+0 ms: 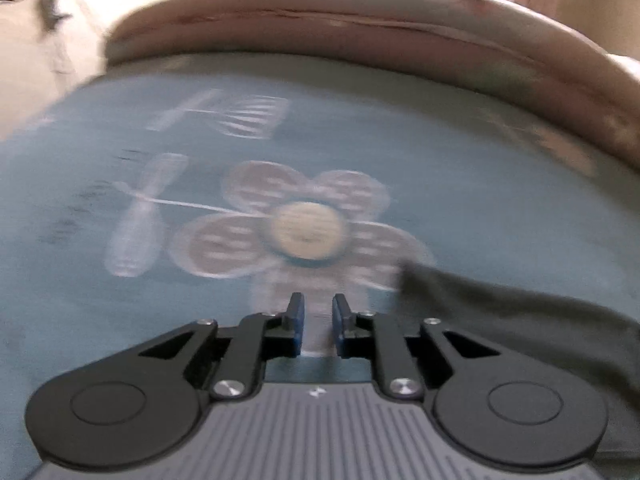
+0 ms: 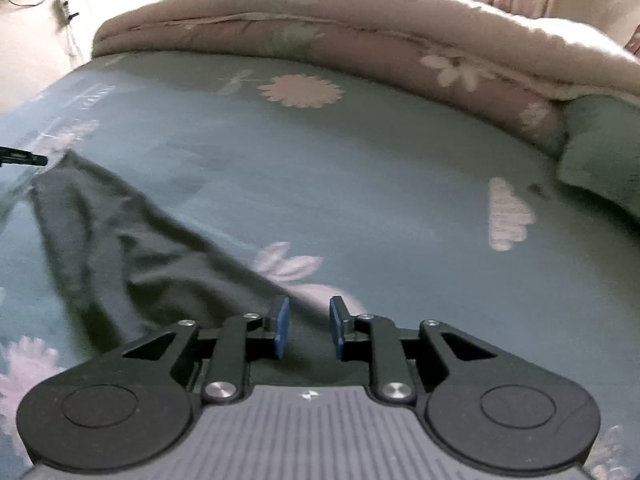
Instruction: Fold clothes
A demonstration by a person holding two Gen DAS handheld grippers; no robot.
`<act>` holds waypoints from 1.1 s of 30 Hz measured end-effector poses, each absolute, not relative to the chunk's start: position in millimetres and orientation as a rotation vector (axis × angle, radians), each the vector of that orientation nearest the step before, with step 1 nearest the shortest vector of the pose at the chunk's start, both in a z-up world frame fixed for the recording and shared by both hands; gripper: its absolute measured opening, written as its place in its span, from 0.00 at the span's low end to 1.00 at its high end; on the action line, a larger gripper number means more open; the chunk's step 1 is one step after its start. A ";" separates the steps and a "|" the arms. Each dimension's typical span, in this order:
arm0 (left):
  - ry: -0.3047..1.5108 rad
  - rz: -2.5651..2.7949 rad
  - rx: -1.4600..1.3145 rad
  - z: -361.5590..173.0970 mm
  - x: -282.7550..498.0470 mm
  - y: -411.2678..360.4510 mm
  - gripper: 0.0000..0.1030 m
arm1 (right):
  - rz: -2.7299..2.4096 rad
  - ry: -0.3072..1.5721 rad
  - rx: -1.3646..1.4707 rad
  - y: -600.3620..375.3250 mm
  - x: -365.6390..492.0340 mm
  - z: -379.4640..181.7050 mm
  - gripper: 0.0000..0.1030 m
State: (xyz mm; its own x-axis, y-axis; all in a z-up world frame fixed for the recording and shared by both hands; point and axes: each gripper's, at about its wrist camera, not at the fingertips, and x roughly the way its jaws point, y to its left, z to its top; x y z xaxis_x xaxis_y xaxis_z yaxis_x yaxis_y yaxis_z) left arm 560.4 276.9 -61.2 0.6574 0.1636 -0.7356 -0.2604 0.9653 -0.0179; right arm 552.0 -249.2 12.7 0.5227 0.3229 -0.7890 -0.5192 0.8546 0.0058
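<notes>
Lying rumpled on the bed sheet (image 2: 360,168), the dark garment (image 2: 132,248) runs from under the right tongs (image 2: 306,326) away to their left, with loose ridges along its length. It shows no neat fold; it looks like a long strip, though blur hides its edges. Both fingers of the right tongs stand apart with nothing between them, poised just above the near end of the cloth. The left tongs (image 1: 318,326) are also apart and empty, over bare sheet, with a corner of the garment (image 1: 520,320) just to their right. To fold well, I judge each pair should pinch only one layer at a corner, pull the cloth taut and flat between them, then lay it down evenly. The quilt (image 2: 320,28) lies well ahead, clear of the work.
</notes>
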 end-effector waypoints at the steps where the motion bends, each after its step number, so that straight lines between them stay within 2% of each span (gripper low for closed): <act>1: 0.799 0.237 -0.127 -54.2 557.4 276.9 0.16 | 0.529 0.904 -0.230 -240.8 551.6 10.5 0.29; 6: 0.721 0.031 -0.030 -34.9 552.6 224.5 0.29 | 0.636 0.992 -0.209 -177.7 548.5 -11.3 0.29; 8: 0.724 -0.084 0.050 -37.0 553.6 192.6 0.42 | 0.679 1.017 -0.207 -147.4 546.2 -20.6 0.29; 10: 0.755 -0.175 0.186 -49.7 552.9 160.9 0.48 | 0.700 1.032 -0.223 -120.9 546.0 -31.6 0.29; 12: 0.783 -0.210 0.329 -64.8 549.4 137.7 0.48 | 0.715 1.057 -0.235 -97.5 546.6 -43.8 0.29; 14: 0.798 -0.204 0.396 -77.0 540.7 132.6 0.48 | 0.716 1.107 -0.226 -82.7 546.5 -56.8 0.33; 16: 0.790 -0.212 0.363 -72.2 532.3 137.7 0.48 | 0.744 1.113 -0.242 -78.6 540.6 -52.9 0.35; 20: 0.773 -0.244 0.308 -57.9 521.5 143.8 0.56 | 0.762 1.105 -0.238 -100.4 537.5 -35.5 0.33; 23: 0.761 -0.268 0.267 -47.2 513.4 148.4 0.54 | 0.654 1.059 -0.221 -126.6 549.6 -22.9 0.33; 27: 0.749 -0.301 0.221 -34.6 503.2 152.7 0.54 | 0.538 1.101 -0.215 -145.2 572.9 -39.8 0.33; 33: 0.813 -0.380 0.297 -42.6 496.8 130.6 0.55 | 0.450 1.074 -0.288 -154.0 578.9 -47.2 0.32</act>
